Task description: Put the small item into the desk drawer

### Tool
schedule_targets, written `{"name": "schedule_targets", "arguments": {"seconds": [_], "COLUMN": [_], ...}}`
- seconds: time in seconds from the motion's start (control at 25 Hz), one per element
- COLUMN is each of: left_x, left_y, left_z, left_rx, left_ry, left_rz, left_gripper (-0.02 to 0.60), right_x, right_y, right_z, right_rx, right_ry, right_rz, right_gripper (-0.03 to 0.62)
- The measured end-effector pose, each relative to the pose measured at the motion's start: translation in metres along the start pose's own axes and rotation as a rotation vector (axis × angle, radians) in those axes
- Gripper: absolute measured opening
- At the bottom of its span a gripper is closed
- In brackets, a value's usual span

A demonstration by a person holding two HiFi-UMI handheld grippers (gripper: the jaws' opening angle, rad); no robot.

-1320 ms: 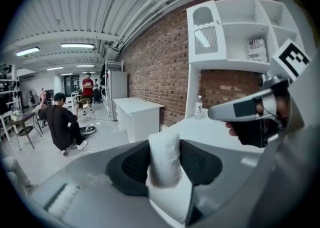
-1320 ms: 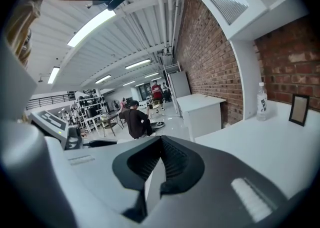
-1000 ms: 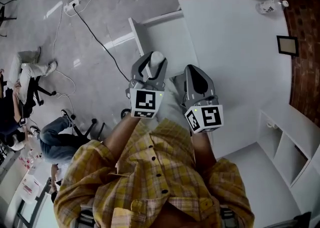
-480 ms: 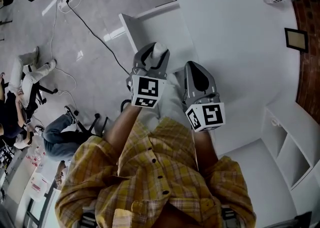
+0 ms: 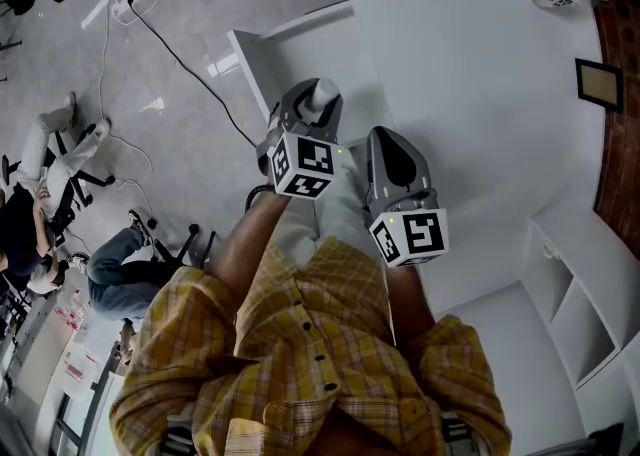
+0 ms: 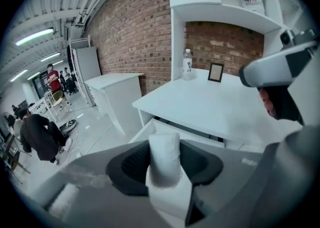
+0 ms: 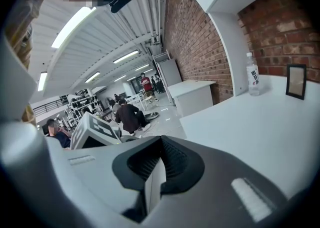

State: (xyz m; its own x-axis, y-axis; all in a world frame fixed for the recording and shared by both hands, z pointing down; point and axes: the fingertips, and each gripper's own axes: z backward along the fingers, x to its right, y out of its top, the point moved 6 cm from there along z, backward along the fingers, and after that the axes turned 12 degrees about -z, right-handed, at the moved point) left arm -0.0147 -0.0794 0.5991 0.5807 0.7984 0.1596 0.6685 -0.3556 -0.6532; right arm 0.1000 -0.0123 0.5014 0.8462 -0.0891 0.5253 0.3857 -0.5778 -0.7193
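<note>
My left gripper [image 5: 312, 106] has its jaws clamped on the small white roll [image 6: 164, 154], which stands upright between the dark pads with its rounded top poking out above them. My right gripper [image 7: 156, 168] has its jaws pressed together with nothing between them. From the head view the two grippers sit side by side, close to my yellow plaid shirt [image 5: 310, 364], the left one a little further forward. The roll is held over the open drawer [image 5: 300, 49], which is pulled out from the edge of the white desk [image 5: 470, 94]; I cannot tell how high above the drawer it is. The right gripper lies over the desk's near edge. At the far end of the desk top, well apart from both grippers, a water bottle [image 6: 187, 64] and a small picture frame [image 6: 216, 72] stand near the brick wall [image 6: 145, 27].
</note>
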Motion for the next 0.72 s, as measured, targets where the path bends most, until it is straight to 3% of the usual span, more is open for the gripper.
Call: {"name": "schedule_targets", "arguments": {"seconds": [0.4, 0.72], "left_x": [0.017, 0.028], "left_y": [-0.025, -0.045], "left_z": [-0.051, -0.089], "left_rx": [-0.156, -0.232], "left_ry": [-0.116, -0.172], "left_rz": [-0.143, -0.269], "left_gripper": [0.183, 0.183], "right_x": [0.008, 0.015], "right_y": [-0.011, -0.018], "right_z": [-0.004, -0.006], "right_rx": [-0.027, -0.052], "right_ry": [-0.009, -0.018], "right_rz": [-0.014, -0.015], "right_gripper": [-0.002, -0.002]}}
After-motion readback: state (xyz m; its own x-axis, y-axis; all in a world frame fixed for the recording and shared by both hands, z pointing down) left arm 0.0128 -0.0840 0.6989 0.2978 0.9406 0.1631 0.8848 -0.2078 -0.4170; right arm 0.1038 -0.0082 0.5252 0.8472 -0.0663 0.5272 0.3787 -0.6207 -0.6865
